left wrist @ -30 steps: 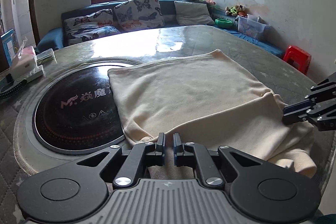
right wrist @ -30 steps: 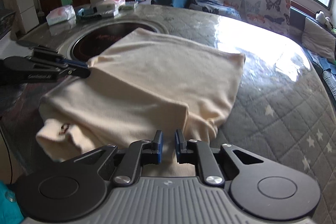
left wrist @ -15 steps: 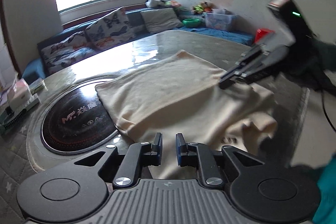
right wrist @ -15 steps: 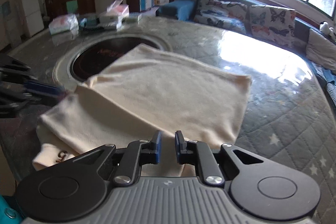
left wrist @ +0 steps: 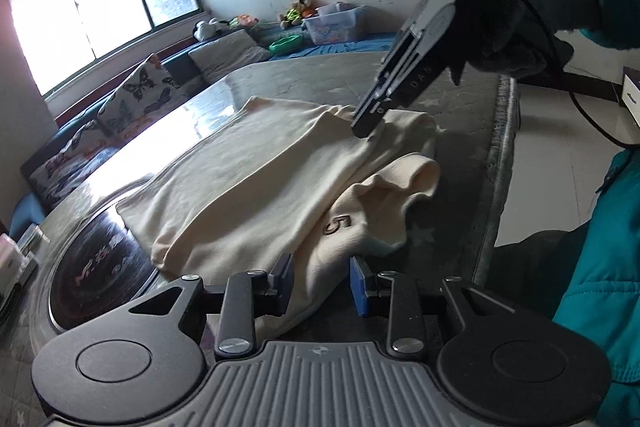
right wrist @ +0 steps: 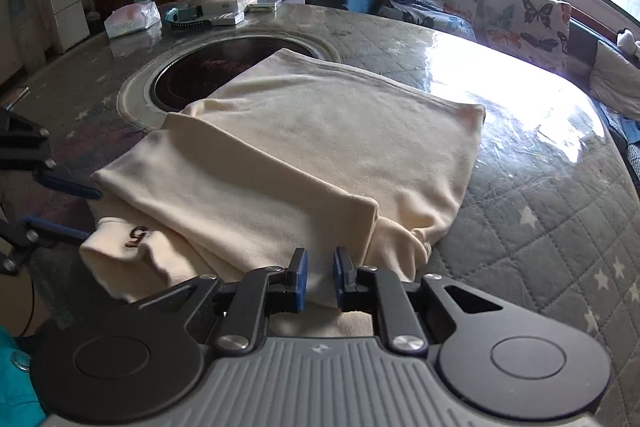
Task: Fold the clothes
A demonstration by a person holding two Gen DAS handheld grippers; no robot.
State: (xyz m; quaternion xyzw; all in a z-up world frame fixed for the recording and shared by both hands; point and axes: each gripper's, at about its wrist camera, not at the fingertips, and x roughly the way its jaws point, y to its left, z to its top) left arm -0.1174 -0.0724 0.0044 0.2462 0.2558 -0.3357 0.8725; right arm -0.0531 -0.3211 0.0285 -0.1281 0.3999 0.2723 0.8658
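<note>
Your left gripper (left wrist: 321, 282) is spread wide, fabric lying between the pads with no pinch. Your right gripper (right wrist: 319, 277) has its jaws parted with a narrow gap over the garment's near edge; whether the pads touch fabric, you cannot tell. The cream garment (right wrist: 320, 163) lies part-folded on the desk (right wrist: 540, 211), near end bunched at the rim, far corner over the black glass hob (right wrist: 200, 79). Risk: soft knit is limp, so grabbing one layer would drag the fold open, and the glossy quilted cover could let it slide off the edge.
</note>
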